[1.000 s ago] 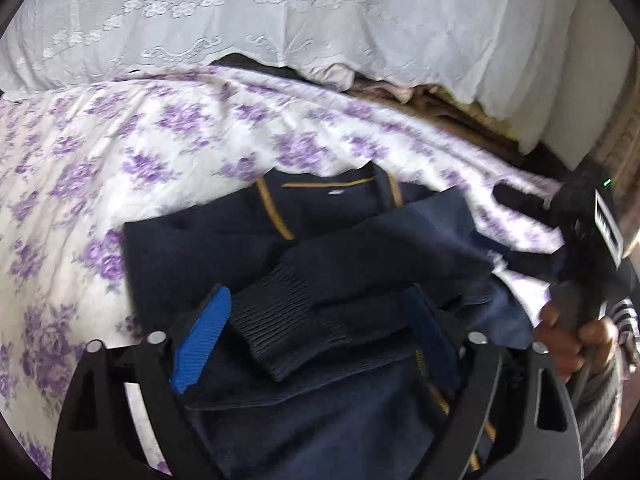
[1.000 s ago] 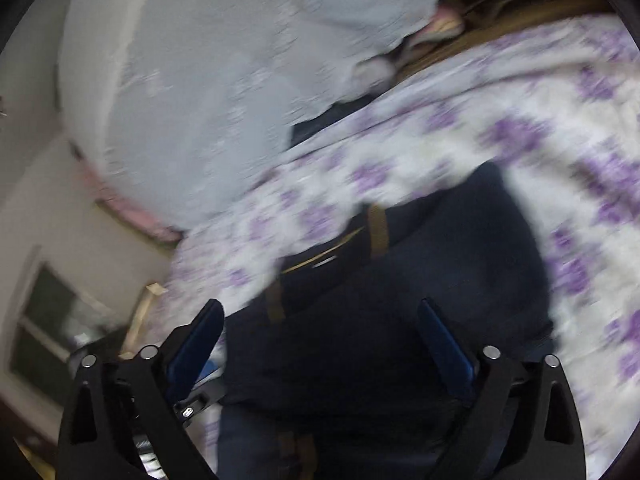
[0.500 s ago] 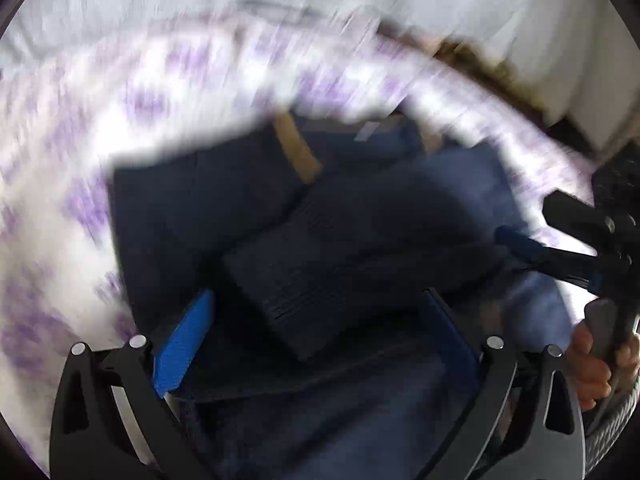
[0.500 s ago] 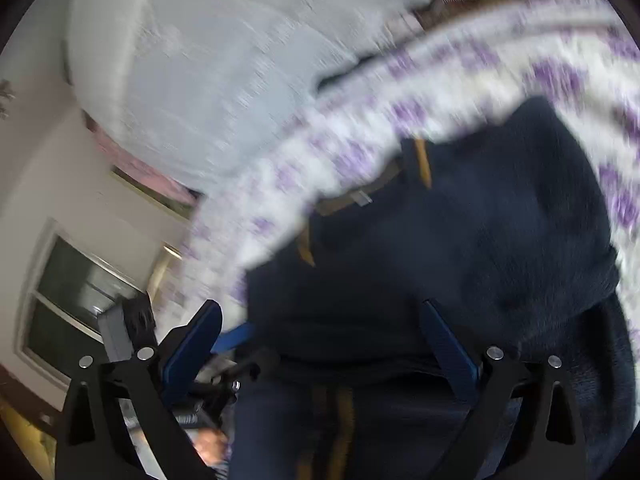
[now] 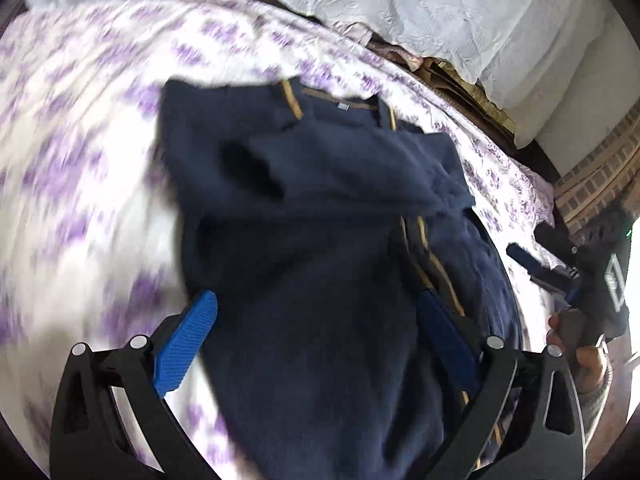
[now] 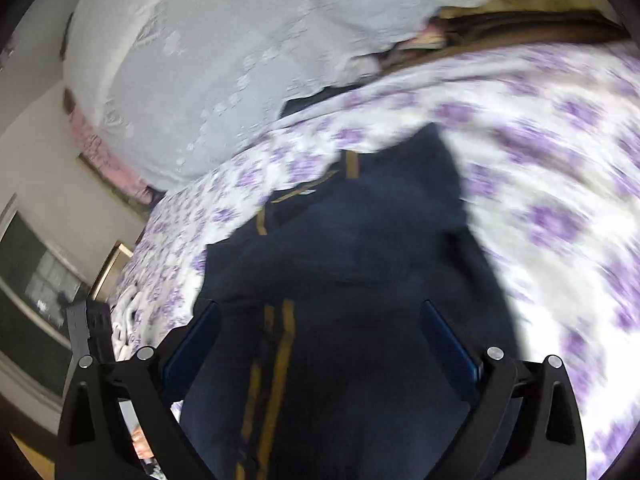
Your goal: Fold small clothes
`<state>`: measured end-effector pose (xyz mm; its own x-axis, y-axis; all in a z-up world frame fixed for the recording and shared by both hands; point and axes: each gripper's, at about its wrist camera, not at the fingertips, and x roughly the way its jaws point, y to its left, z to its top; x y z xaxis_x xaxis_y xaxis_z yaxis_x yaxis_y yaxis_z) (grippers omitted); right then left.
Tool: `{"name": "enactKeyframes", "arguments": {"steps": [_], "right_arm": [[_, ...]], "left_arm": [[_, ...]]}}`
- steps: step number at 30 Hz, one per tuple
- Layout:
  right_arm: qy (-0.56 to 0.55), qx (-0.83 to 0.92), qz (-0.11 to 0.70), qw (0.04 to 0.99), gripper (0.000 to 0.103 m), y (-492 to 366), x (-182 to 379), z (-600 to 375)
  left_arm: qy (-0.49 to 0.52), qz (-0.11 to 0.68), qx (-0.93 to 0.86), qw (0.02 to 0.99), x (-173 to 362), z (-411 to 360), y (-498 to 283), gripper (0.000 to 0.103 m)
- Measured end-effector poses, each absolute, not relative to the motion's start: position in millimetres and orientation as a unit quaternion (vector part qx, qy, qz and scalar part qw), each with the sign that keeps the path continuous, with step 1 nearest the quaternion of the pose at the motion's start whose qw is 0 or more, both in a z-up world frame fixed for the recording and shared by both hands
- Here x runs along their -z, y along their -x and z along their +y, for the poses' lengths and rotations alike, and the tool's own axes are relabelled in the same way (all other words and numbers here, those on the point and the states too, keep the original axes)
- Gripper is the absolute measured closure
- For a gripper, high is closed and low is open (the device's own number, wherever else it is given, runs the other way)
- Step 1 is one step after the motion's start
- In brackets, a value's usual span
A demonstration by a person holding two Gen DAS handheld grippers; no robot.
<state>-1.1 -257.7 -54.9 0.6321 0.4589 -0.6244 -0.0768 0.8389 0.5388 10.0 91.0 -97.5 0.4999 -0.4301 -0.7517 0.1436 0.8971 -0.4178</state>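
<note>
Both tools [image 5: 316, 328] [image 6: 320, 336] gape released over rumpled navy sweater [image 5: 320, 208] with mustard stripes.

A navy sweater [image 5: 320, 216] with mustard stripes lies partly folded on the bed. Its collar points away, one sleeve folded across the chest.

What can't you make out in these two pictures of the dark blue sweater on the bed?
- Left wrist view: the bedsheet pattern is smeared by motion blur.
- Left wrist view: the sweater hem is cut off by the bottom edge.
- Right wrist view: the sweater is dark and blurred, so its folds are unclear.
- Both views: what lies under the sweater is hidden.
</note>
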Motion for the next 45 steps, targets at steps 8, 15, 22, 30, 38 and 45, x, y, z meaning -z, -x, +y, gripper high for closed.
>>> {"name": "enactKeyframes", "arguments": {"steps": [8, 15, 22, 30, 38, 45], "right_arm": [[-0.308, -0.140, 0.387, 0.858, 0.003, 75.1, 90.8, -309.8], [-0.266, -0.152, 0.366, 0.879, 0.003, 93.5, 98.0, -299.0], [-0.245, -0.189, 0.385, 0.870, 0.003, 95.5, 98.3, -284.9], [-0.211, -0.274, 0.417, 0.841, 0.003, 80.9, 98.8, -249.9], [-0.253, -0.268, 0.385, 0.846, 0.003, 81.1, 97.3, -258.9], [-0.255, -0.270, 0.385, 0.845, 0.003, 86.4, 98.2, -258.8]], "left_arm": [[0.175, 0.480, 0.172, 0.842, 112.4, 110.2, 57.5, 0.005], [0.184, 0.481, 0.216, 0.830, 116.0, 110.5, 81.4, 0.005], [0.180, 0.492, 0.261, 0.811, 118.5, 91.0, 57.3, 0.005], [0.166, 0.490, 0.323, 0.793, 119.2, 69.9, 60.6, 0.005], [0.200, 0.485, 0.300, 0.797, 121.1, 86.1, 47.5, 0.038], [0.165, 0.488, 0.281, 0.810, 124.4, 78.7, 45.9, 0.080]]}}
